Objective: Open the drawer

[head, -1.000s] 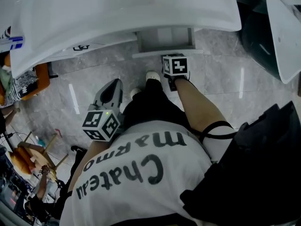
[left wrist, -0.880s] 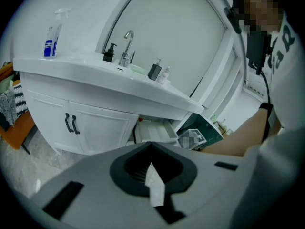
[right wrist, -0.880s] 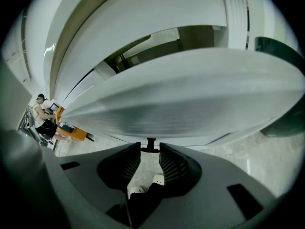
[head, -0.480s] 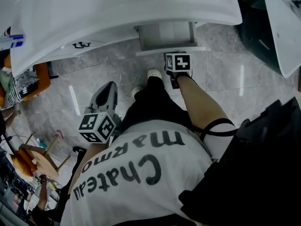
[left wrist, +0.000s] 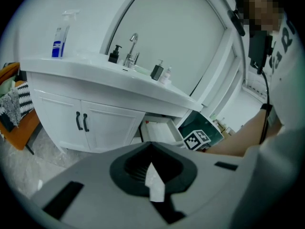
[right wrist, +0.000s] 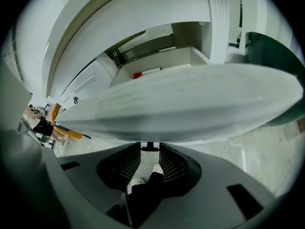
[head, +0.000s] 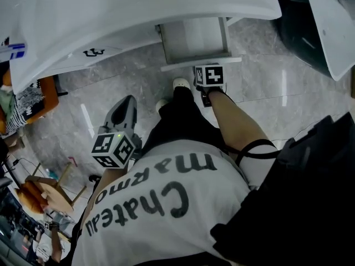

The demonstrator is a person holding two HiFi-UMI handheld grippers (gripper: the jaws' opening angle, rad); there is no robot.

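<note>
- Person's white printed shirt [head: 166, 204] fills the near part of the head view, well back from the white vanity counter [head: 166, 10].
- left gripper [head: 128, 101]: out over the grey marble floor [head: 111, 87], well clear of the counter and short of its front edge. Jaws are together and carry nothing. It is angled toward the doors under the counter.
- White shoe [head: 180, 86] on the floor, just short of the counter's front edge.
- right gripper [right wrist: 150, 152]: below and just in front of the counter edge, with its marker cube [head: 209, 75] right against the drawer front [right wrist: 190, 104]. Jaws are fairly wide and clamped on the small black drawer handle [right wrist: 149, 148], one ribbed pad on each side of it.
- drawer [head: 194, 37]: under the counter, right of its middle. It is pulled out, so the box sticks past the counter edge and the white inside is open to view.
- A small white item with a red end [right wrist: 145, 73] lies inside the drawer, back under the counter.
- Two white cabinet doors with black handles [left wrist: 82, 122] under the counter, left of the drawer. Both are closed.
- Orange seat with patterned cloth [head: 33, 96] beside the counter's left end.
- On top of the counter: a spray bottle [left wrist: 59, 35] near the left end, a black pump bottle [left wrist: 114, 55] just beside the chrome faucet [left wrist: 132, 49], and a dark bottle [left wrist: 157, 71] further right.
- Arched mirror [left wrist: 176, 37] on the wall behind the counter.
</note>
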